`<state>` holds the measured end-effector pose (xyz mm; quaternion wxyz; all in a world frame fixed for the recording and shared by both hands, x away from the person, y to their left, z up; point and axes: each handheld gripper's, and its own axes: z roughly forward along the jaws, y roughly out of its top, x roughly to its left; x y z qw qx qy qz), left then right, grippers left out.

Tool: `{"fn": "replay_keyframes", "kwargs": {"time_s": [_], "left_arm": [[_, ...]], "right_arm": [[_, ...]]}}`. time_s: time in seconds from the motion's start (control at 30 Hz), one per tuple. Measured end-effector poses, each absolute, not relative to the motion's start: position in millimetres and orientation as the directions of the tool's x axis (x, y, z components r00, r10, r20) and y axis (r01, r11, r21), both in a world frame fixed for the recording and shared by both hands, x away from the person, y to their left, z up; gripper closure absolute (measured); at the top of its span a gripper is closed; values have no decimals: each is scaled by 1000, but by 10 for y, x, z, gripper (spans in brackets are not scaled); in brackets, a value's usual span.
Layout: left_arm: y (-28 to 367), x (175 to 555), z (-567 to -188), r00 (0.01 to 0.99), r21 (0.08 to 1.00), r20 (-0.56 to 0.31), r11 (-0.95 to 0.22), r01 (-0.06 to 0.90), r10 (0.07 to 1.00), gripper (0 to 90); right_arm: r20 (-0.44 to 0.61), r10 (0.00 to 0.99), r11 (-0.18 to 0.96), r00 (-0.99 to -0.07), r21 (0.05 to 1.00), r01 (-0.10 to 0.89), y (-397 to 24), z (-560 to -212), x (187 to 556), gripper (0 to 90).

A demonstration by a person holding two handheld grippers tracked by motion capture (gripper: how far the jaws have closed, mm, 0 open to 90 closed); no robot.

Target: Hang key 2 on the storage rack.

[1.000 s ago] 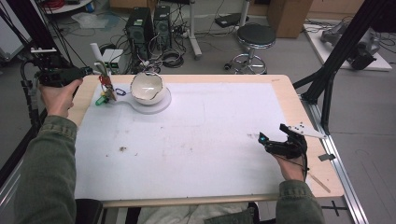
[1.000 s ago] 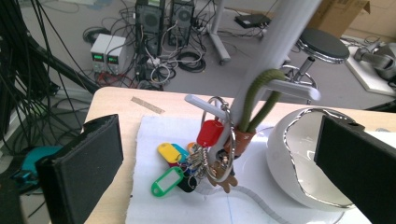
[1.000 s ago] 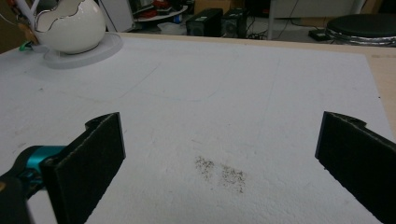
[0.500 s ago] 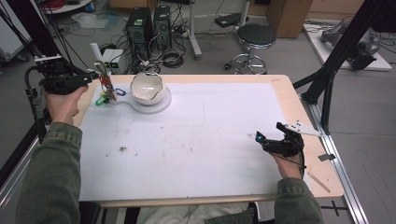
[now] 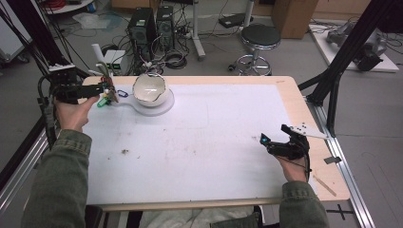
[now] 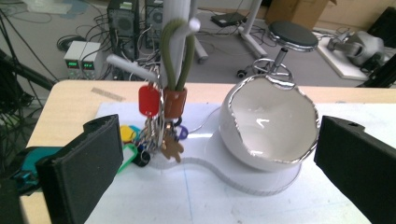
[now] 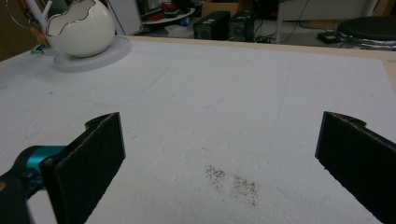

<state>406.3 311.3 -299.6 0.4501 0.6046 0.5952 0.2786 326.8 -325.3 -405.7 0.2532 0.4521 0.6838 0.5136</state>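
- Metal and plastic in one loose bunch: the keys (image 6: 159, 130) hang from a white peg stand (image 6: 176, 32) by an olive cord loop (image 6: 177, 56), at about 10 o'clock on the table (image 5: 285, 85) in the high view.
- Left gripper (image 6: 210, 163) faces that bunch, jaws spread wide, nothing between them; from above, the left gripper (image 5: 102, 88) sits just beside the keys (image 5: 108, 95).
- Right gripper (image 7: 219, 163), also wide and empty, waits over bare white mat well apart at 4 o'clock; from above it is here (image 5: 273, 145).
- Handling call: the bunch looks light but floppy, so it should swing and jingle when nudged. Coloured tags (image 6: 128, 140) dangle freely and would likely slip.
- Best hold, I'd say, is the brown sleeve (image 6: 174, 103) just under the cord, or the cord itself: soft, grippy, and above the clutter.
- Watch out: a white shell-like bowl (image 6: 268, 123) with a jagged silver rim stands just beside, at 3 o'clock of the keys. It looks fragile, so a wide jaw could clip it.
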Motion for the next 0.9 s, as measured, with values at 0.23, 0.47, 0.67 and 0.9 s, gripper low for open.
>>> {"fn": "replay_keyframes", "kwargs": {"time_s": [0.23,0.47,0.67,0.9], "left_arm": [[3098,3954,-3185,128,870,-226,142,472,966,16],[3055,3814,-3325,130,883,-190,111,456,973,17],[3019,3714,-3455,134,880,-206,124,459,969,17],[2924,3630,-3595,156,883,-179,88,462,971,36]], "right_arm": [[126,880,53,-458,932,359,-3268,-4053,3263,6],[118,880,63,-460,931,360,-3252,-4058,3261,6],[128,881,55,-456,928,368,-3256,-4060,3255,6],[125,881,58,-456,928,368,-3252,-4067,3256,6]]}}
